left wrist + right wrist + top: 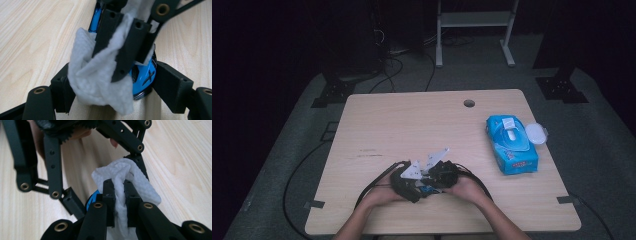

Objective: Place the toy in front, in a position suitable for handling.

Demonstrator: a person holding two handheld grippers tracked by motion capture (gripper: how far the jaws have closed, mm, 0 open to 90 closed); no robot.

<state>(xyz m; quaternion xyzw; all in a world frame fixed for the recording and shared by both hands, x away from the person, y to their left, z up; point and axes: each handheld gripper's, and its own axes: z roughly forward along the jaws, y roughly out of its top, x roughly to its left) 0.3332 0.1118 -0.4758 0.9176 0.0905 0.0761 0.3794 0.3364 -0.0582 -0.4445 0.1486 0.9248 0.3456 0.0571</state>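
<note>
White wipe (130, 177) pinched in right tool (119, 195), table edge (442, 231) near.

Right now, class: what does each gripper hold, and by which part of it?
The right gripper pinches a bunched fold of the white wipe. The left gripper clamps the blue object by its two sides.

**Matt black jaws, quilted white wipe, glossy blue shell**

The right gripper (119, 195) is matt black plastic with brass-coloured metal eyelets; pinched between its jaws is a white wipe (125, 173), soft cloth-like paper with an embossed, dimpled weave. Between the left gripper's (110, 82) equally matt jaws sits a small blue object (145, 77), hard glossy plastic with black markings. Under both lies the table (412, 120), pale wood-grain laminate, smooth and dull. Far right of the grippers, a wipes pack (511, 145) in shiny blue film.
</note>
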